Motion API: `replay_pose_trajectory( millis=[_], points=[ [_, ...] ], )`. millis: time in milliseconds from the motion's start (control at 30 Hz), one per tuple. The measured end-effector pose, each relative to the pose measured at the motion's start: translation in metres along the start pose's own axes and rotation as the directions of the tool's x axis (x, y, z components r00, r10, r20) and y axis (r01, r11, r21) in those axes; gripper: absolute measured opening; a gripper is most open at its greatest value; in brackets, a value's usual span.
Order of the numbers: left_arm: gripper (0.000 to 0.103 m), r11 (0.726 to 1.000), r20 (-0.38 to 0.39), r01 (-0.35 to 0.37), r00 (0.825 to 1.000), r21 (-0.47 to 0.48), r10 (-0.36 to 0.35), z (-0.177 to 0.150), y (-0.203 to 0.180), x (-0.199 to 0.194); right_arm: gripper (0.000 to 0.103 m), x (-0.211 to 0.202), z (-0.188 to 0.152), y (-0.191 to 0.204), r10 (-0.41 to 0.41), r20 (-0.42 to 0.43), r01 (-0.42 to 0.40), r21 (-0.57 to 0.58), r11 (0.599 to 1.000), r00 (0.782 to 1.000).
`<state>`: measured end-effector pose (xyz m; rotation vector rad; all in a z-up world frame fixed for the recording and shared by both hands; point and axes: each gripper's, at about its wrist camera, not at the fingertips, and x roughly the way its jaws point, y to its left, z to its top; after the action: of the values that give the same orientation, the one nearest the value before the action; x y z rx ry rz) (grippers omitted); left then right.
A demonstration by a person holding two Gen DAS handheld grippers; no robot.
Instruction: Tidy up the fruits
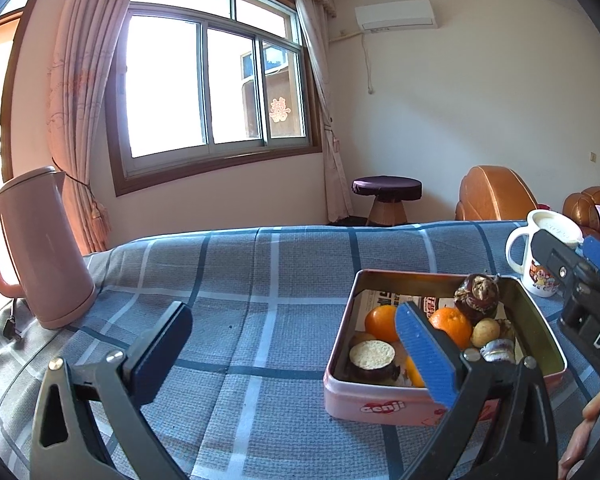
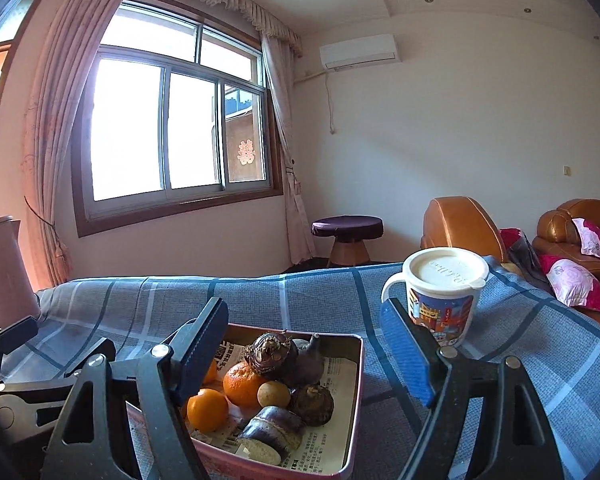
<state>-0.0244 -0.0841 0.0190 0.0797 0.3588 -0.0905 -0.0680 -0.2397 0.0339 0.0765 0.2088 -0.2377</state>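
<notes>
Your left gripper (image 1: pixel 300 348) is spread wide with nothing between its fingers; it hangs over bare checked cloth (image 1: pixel 240 280), its right finger crossing in front of the tin (image 1: pixel 380 406). Your right gripper (image 2: pixel 312 352) is just as wide open and empty, its left finger overlapping the tin's (image 2: pixel 354 400) near-left wall and its right finger standing in front of the mug (image 2: pixel 444 296).

The fruit is all in the tin, lying on printed paper. From the left wrist you see two oranges (image 1: pixel 381 322) in the middle, a cut dark piece (image 1: pixel 372 358) at the near-left corner with its pale face up, a small tan fruit (image 1: pixel 485 332) and a dark bulb (image 1: pixel 478 294) against the far wall. Only the right wrist shows the paper-lined floor on the tin's right half lying bare, and a second dark bulb (image 2: pixel 312 404) beside the tan fruit (image 2: pixel 274 395).

The left view alone shows the whole kettle (image 1: pixel 40 248) at the far left, with its plug on the cloth, and your right gripper's body at the frame's right edge, just in front of the mug (image 1: pixel 540 256). The right view shows only a sliver of the kettle (image 2: pixel 4 268).

Open cloth runs between kettle and tin, and behind the tin to the table's far edge. On the right, the mug stands near the tin's far-right corner.
</notes>
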Motion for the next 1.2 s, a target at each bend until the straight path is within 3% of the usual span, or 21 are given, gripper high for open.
replay_pose_trajectory(
  millis=[467, 1200],
  points=[
    [0.103, 1.000, 0.010, 0.000, 1.000, -0.031, 0.000, -0.006, 0.009, -0.012, 0.080, -0.032, -0.004, 0.005, -0.030, 0.047, 0.032, -0.025, 0.999, 0.998],
    [0.103, 0.999, 0.007, -0.025, 1.000, -0.026, 0.026, -0.006, 0.008, -0.015, 0.080, -0.034, -0.004, 0.006, -0.045, 0.056, 0.046, -0.021, 0.999, 0.997]
  ],
)
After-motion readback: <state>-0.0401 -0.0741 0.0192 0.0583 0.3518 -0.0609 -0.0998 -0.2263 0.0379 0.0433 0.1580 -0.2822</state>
